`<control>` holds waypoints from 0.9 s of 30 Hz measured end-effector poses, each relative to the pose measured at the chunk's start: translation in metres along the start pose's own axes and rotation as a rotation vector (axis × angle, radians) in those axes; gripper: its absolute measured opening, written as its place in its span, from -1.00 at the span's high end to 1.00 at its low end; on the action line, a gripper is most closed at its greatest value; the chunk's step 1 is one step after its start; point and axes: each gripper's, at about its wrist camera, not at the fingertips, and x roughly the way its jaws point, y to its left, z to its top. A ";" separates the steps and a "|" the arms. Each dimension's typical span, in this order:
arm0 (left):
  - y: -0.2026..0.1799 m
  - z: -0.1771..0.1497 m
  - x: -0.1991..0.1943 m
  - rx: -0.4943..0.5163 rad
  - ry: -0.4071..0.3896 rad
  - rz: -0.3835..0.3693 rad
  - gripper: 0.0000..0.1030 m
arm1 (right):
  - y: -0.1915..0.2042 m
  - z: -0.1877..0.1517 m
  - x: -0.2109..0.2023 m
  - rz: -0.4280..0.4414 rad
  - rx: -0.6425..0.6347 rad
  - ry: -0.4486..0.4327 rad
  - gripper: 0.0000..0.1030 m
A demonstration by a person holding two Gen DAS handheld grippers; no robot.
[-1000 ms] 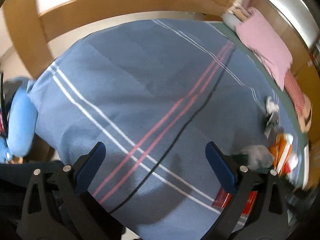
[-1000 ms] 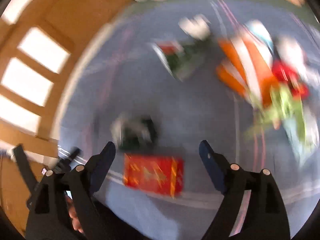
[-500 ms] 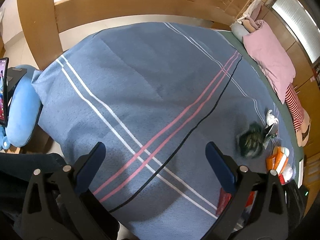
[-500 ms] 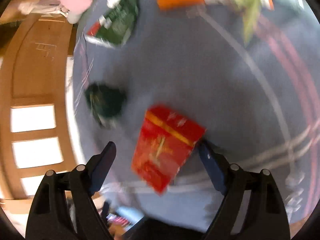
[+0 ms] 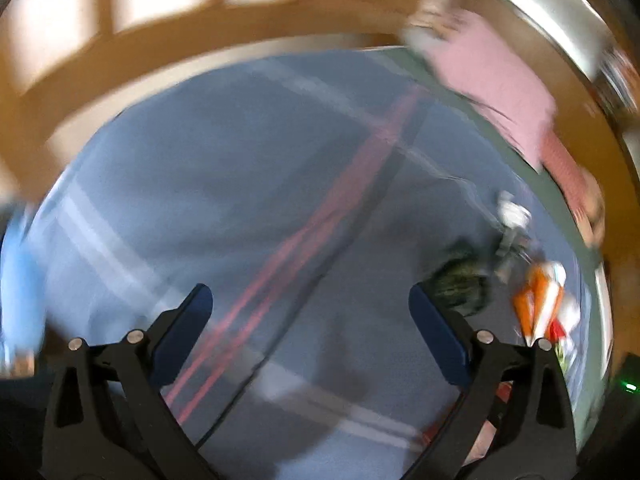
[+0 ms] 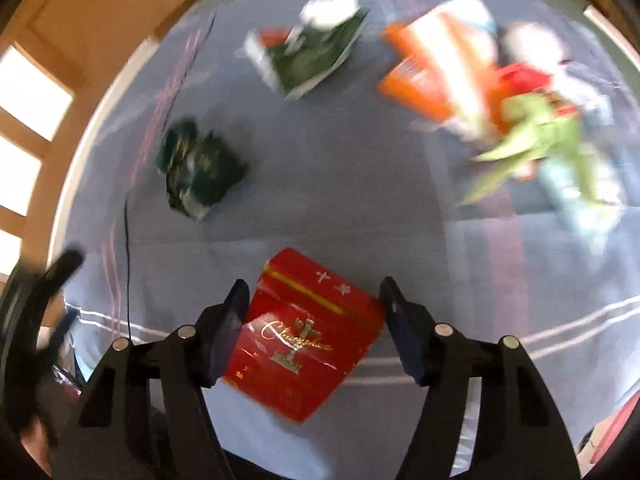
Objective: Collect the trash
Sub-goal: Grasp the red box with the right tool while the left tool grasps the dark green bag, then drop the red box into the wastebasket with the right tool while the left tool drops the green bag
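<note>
bed with a blue woven blanket [image 6: 340, 184] spread flat, crossed by paired white stripes, pink stripes and a thin dark line; a light wooden frame [image 5: 168, 64] borders its far edge. lying directly on the blanket: flat red cardboard box with gold lettering [image 6: 308, 336], nearest the lower edge of the right view; crumpled dark green foil wrapper [image 6: 200, 168] up-left of it, well apart; flat dark green packet with white trim [image 6: 312, 56] farther off; orange-and-white packet [image 6: 432, 64] beside a blurred heap with a light green wrapper [image 6: 536, 140]. folded pink cloth [image 5: 496, 76] at the far edge.
</note>
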 end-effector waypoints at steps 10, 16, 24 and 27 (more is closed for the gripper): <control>-0.093 -0.002 0.079 0.267 0.152 -0.124 -0.79 | -0.060 -0.054 -0.086 0.104 0.195 -0.216 -0.27; -0.082 -0.010 0.075 0.256 0.162 -0.172 0.10 | -0.073 -0.073 -0.106 0.155 0.278 -0.252 -0.27; -0.073 -0.026 -0.003 0.346 -0.025 -0.219 0.14 | -0.055 -0.091 -0.134 0.174 0.219 -0.345 -0.27; -0.070 -0.043 -0.030 0.380 -0.063 -0.257 0.14 | -0.050 -0.100 -0.156 0.166 0.182 -0.396 -0.27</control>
